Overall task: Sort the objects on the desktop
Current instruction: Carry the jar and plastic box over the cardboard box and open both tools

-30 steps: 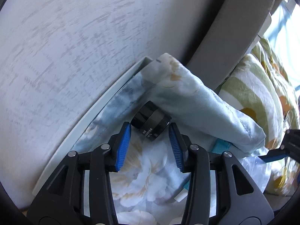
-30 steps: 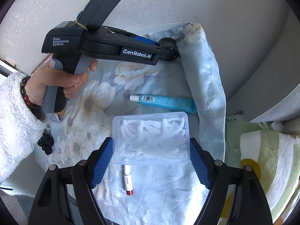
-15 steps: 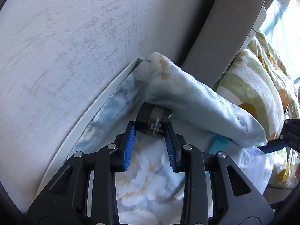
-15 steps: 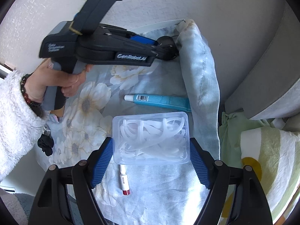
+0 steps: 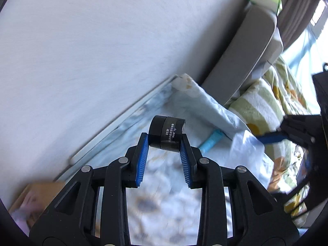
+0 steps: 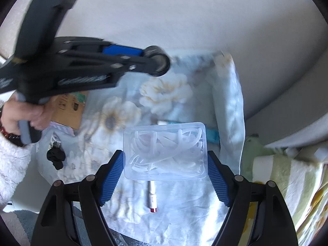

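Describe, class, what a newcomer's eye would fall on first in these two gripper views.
First, the small black jar, clamped between the blue pads of the left gripper above the floral cloth near the white wall. Next, the clear plastic box of white curved pieces, held between the right gripper's wide-set fingers. Beyond it lies a blue tube; nearer the camera, a red-tipped stick.

I see a small black cylindrical jar with white lettering (image 5: 167, 134) on its side, off the floral cloth. A clear rectangular plastic box of white curved picks (image 6: 165, 150) sits level above it. A blue squeeze tube (image 6: 211, 134) lies flat beyond the box; a slim red-tipped white stick (image 6: 152, 199) lies below it.
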